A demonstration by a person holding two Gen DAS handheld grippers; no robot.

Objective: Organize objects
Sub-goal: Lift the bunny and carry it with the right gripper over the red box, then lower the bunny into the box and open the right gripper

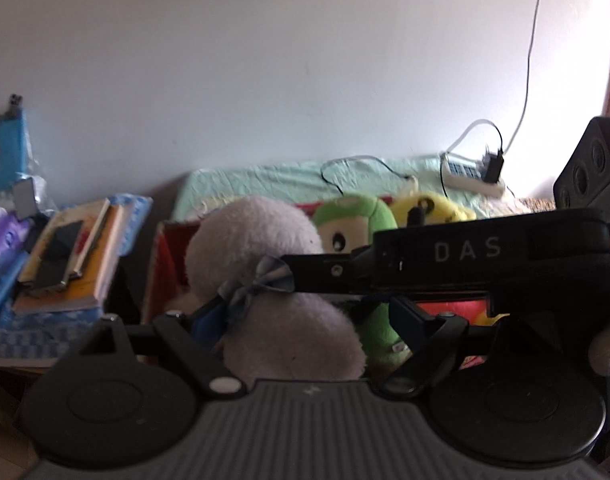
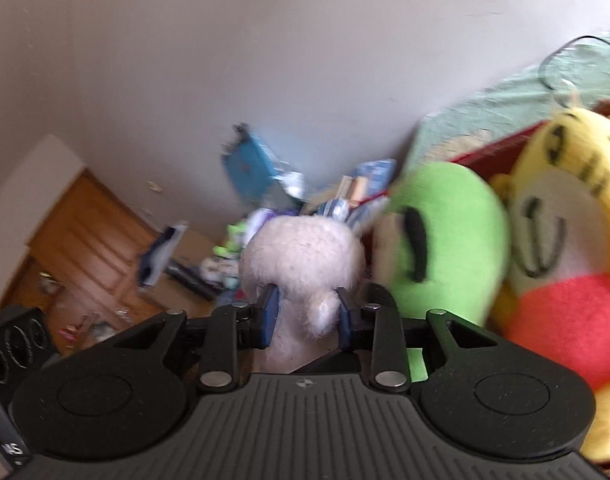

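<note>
A white plush toy [image 1: 257, 236] with a blue bow at its neck hangs in front of a red box [image 1: 169, 256] that holds a green plush [image 1: 357, 212] and a yellow plush [image 1: 437, 206]. My left gripper [image 1: 305, 320] stands wide around the white plush's body. Its left pad is against the fur, and a gap shows at the right finger. The right gripper's black housing [image 1: 465, 250] reaches in from the right to the bow. In the right wrist view, my right gripper [image 2: 307, 312] is shut on the white plush [image 2: 301, 252], with the green plush [image 2: 445, 220] and yellow plush [image 2: 565, 240] beside it.
The box sits on a mint-green sheet [image 1: 265, 180]. A stack of books [image 1: 73, 256] lies to its left. A power strip [image 1: 473, 176] with cables lies at the back right, and a black speaker [image 1: 593, 168] at the far right. A wooden door [image 2: 85, 248] and floor clutter lie beyond.
</note>
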